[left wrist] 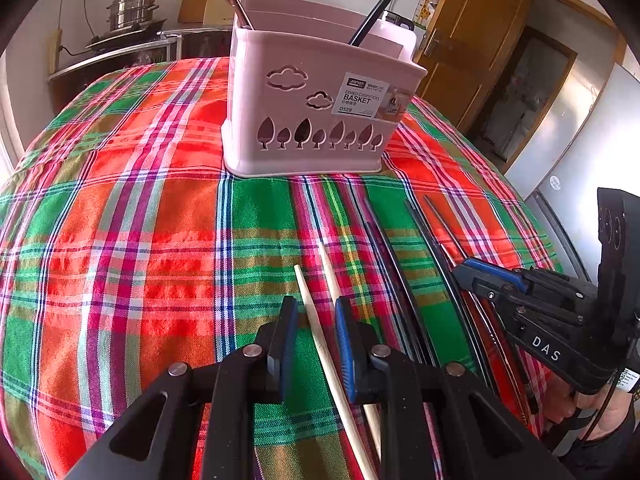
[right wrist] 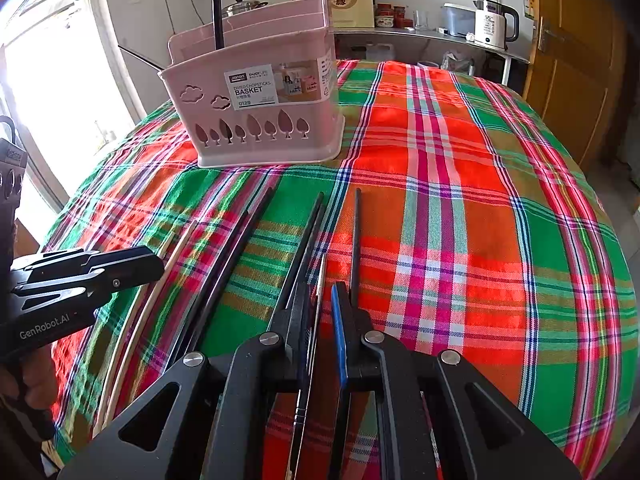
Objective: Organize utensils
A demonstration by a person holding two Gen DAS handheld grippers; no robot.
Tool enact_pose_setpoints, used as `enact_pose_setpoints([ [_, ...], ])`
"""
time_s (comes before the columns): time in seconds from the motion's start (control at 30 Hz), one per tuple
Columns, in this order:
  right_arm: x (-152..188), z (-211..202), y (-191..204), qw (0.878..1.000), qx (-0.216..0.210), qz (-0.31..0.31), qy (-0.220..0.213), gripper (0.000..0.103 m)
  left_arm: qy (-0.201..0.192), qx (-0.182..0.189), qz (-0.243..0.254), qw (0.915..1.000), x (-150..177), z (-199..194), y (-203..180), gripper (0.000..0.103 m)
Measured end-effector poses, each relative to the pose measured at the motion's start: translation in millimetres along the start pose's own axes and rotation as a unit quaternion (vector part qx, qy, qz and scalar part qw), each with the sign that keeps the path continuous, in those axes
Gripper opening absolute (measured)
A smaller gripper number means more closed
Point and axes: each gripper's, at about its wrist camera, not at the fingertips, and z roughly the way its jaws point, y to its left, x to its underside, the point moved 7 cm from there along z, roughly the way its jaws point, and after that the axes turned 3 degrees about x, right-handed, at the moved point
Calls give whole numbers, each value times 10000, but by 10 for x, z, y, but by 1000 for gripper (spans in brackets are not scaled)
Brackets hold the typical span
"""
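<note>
left gripper: narrowly parted, wooden chopstick between its pads, grip unclear
right gripper: nearly closed, black chopsticks alongside
basket: beyond both, on desk

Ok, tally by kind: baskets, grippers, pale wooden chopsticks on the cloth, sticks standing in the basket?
Pink plastic basket: 1
Left gripper, right gripper: 2
Pale wooden chopsticks: 2
Silver metal stick in basket: 1
Black stick in basket: 1
Total: 7
</note>
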Motion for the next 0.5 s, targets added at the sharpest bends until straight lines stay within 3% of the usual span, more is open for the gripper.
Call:
enact_pose_setpoints([
  [0.37,-57,54,54,9996,185,-192,32,11,6,-688,642,9956,-77,108,-101,12],
  [0.5,-67,68,88,9992,276,-294,51,8,12,-636,543,9965,-96,99,-61,6],
])
